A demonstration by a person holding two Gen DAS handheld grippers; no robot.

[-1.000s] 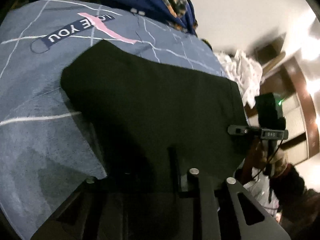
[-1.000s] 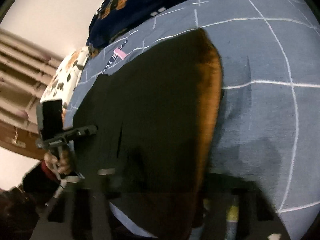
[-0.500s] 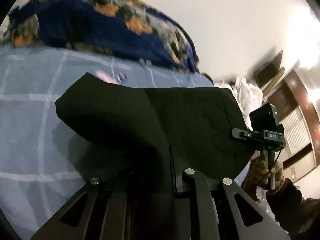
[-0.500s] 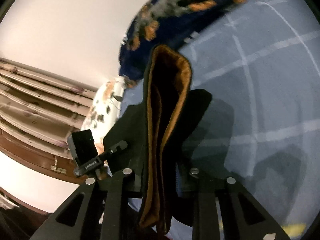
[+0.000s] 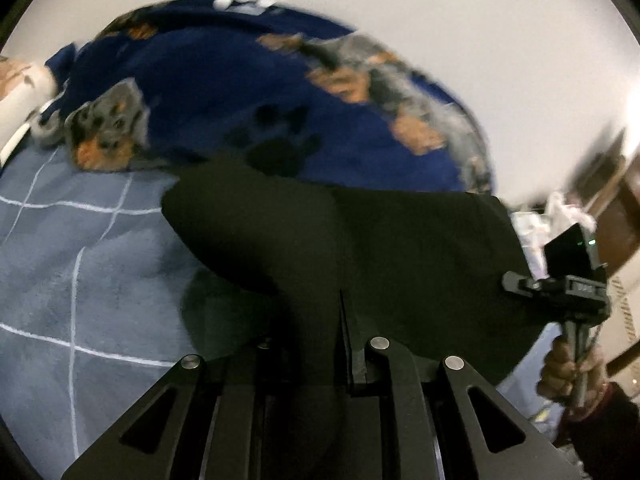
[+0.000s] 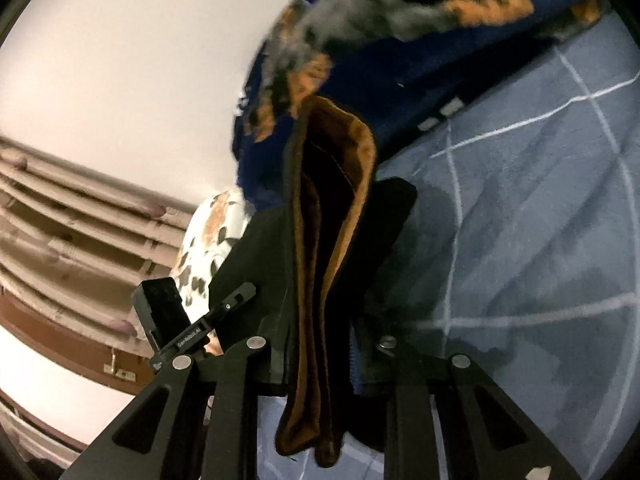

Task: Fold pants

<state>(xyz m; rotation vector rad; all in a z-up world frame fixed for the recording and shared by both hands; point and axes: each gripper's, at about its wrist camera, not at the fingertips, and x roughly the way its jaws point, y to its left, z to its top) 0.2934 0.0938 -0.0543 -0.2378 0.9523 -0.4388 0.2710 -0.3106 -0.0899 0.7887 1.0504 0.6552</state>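
The bed (image 5: 60, 272), under a blue-grey grid cover, fills the lower left of the left view and 3 o'clock of the right view. A navy blanket (image 5: 208, 92) with dog prints is heaped at 12 o'clock beyond it.

The pants (image 5: 360, 256), black outside with a brown fleece lining (image 6: 332, 240), hang lifted off the bed between the two tools, their far part draped toward 11 o'clock. Part of the cloth may touch the cover; I cannot tell.

The left claw (image 5: 320, 344) at 6 o'clock is clamped on the black edge. The right claw (image 6: 320, 344) is clamped on the bunched, doubled edge where the lining shows. The right hand (image 5: 568, 372) grips its handle at 4 o'clock in the left view.

By my reading, a fold is mid-way: the held end is raised and looks ready to be carried over. Laying it down, squaring the edges and any further folds remain.
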